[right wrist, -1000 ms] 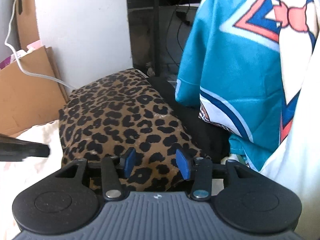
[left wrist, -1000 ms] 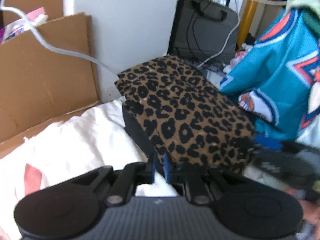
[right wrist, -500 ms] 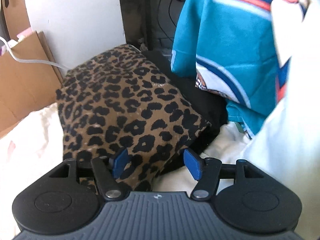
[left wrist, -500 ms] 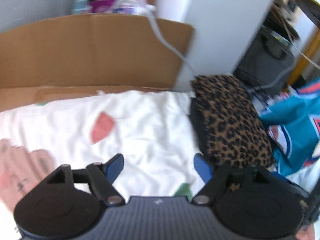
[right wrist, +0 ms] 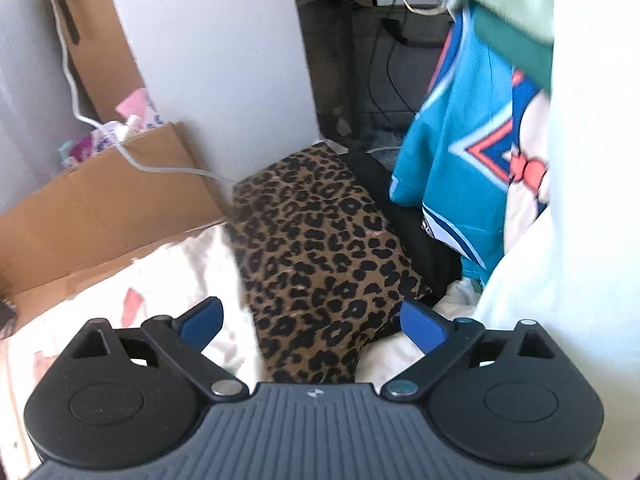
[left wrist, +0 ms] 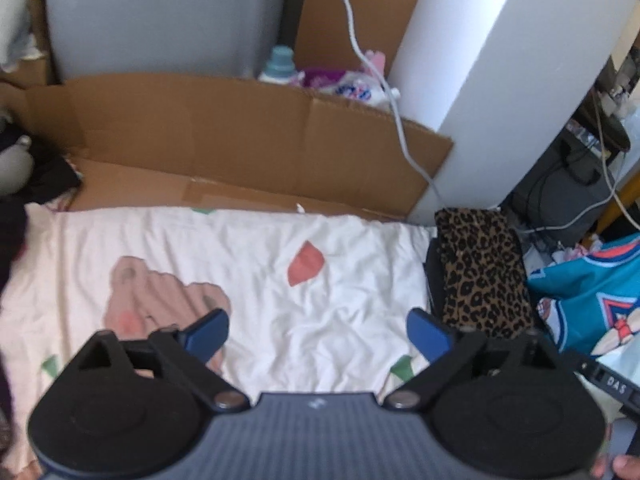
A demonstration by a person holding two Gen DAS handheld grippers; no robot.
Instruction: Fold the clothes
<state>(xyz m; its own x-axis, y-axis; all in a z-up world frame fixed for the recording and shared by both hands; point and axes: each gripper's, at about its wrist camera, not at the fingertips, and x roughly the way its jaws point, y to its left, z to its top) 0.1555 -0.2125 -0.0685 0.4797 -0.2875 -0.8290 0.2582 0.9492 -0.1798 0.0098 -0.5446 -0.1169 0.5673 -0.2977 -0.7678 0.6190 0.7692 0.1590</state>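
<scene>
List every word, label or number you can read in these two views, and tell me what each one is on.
"DAS": white letters on the black bar at the right edge of the left wrist view; any further letters are cut off.
Print on the white and purple plastic packet behind the brown cardboard sheet: too blurred to read.
Teal jersey: only a graphic shows.

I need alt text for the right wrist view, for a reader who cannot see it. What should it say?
A folded leopard-print garment lies on a white printed sheet, seen past the open, empty right gripper above it. A teal jersey hangs to its right, and flattened cardboard leans against a white wall to its left.
</scene>
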